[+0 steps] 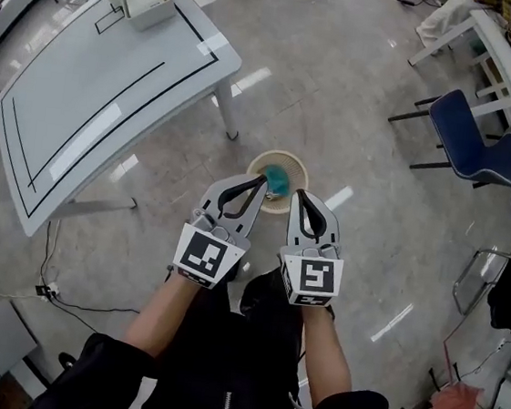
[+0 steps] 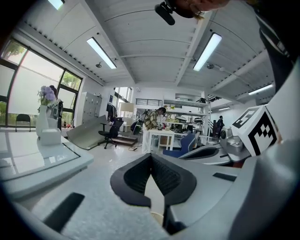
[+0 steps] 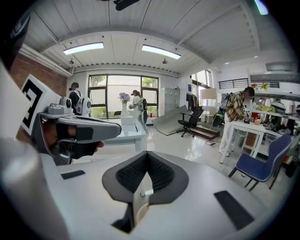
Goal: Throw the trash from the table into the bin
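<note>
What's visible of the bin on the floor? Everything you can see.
The bin is round, cream-coloured and open-topped, seen from almost straight above in the head view. It stands upright on the glossy grey floor, near a leg of the white table. Something teal lies inside. The tips of the left claw and right claw overlap its near rim in the picture; contact cannot be told.

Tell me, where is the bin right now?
In the head view the bin stands on the floor near centre, just beyond the left gripper and right gripper, to the right of the white table.
</note>
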Demonstrator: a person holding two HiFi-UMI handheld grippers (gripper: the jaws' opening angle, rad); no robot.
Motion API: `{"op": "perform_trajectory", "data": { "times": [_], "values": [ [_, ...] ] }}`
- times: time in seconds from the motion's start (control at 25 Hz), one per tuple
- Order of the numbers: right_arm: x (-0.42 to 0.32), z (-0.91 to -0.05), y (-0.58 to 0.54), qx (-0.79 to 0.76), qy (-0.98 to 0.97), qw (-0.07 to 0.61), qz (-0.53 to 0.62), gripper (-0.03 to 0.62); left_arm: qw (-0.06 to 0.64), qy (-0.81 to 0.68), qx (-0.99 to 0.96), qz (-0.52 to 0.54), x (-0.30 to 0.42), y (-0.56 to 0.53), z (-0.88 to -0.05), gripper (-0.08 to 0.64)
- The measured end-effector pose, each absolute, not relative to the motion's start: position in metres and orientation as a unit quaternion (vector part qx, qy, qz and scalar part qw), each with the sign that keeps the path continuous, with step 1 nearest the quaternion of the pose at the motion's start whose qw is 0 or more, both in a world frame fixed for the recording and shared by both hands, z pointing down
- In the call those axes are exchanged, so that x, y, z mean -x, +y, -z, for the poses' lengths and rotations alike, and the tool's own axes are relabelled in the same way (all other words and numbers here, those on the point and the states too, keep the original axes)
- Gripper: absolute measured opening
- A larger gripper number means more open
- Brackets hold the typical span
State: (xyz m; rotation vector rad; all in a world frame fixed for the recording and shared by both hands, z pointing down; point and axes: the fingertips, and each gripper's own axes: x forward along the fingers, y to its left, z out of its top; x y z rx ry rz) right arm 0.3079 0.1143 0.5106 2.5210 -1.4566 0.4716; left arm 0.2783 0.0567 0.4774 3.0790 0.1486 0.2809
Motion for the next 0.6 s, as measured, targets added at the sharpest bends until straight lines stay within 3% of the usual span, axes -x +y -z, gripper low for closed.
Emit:
{"op": "perform_trajectory", "data": {
  "times": [0.32, 0.6],
  "values": [
    [-0.278, -0.376, 0.093, -0.862, -0.48, 0.065, -0.147, 0.009, 0.033, 0.05, -0.994, -0.088, -0.251, 0.034, -0.357, 0.005],
    [-0.262, -0.316, 0.085, -0.87, -0.476, 0.039, -0.123, 0.009, 0.02, 0.051, -0.995, -0.083, -0.232, 0.019, -0.316, 0.005]
  ]
}}
